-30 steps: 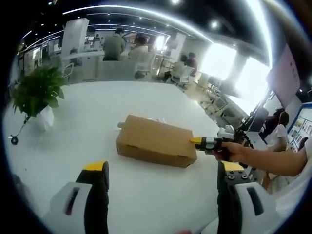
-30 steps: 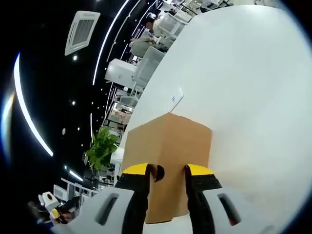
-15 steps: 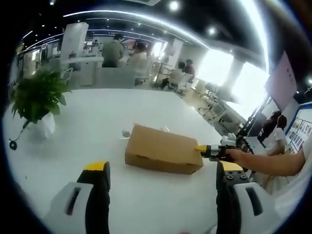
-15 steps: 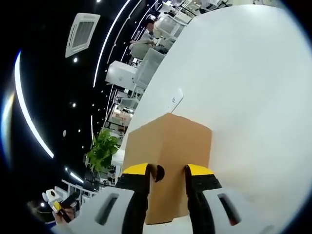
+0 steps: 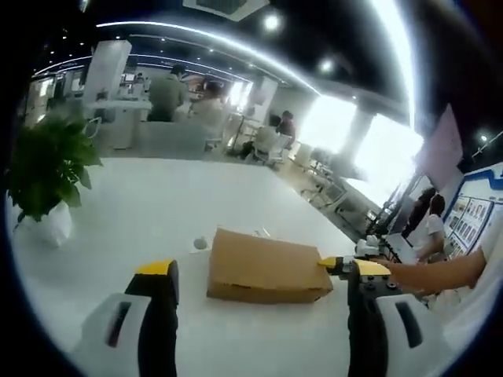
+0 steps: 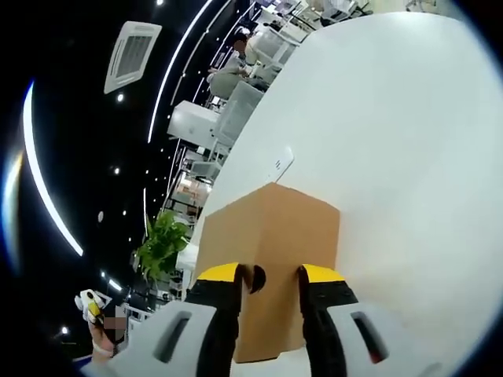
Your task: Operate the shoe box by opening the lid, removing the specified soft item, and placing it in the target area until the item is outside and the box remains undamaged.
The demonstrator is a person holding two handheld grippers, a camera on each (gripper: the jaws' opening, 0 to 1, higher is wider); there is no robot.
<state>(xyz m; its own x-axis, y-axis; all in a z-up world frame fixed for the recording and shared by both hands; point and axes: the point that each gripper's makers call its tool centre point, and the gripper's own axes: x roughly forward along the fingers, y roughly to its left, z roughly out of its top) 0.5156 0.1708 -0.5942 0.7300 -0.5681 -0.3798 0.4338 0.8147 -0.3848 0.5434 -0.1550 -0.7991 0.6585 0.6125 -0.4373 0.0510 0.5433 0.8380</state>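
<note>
**Right gripper pinching the shoe box end; left gripper drawn back**

Fingers of my right gripper (image 6: 267, 275) pinch the closed shoe box (image 6: 271, 263) at its near end on the white table (image 6: 409, 141). My left gripper (image 5: 259, 275), jaws spread and empty, has backed away and risen; lid unopened. Right arm reaches level.

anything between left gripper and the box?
No. In the left gripper view, bare white table runs from the left gripper to the box; a small round thing lies off to the side.

Closed shoe box (image 5: 267, 267) on white table (image 5: 141, 212), right tongs (image 5: 339, 265) at its end.
</note>
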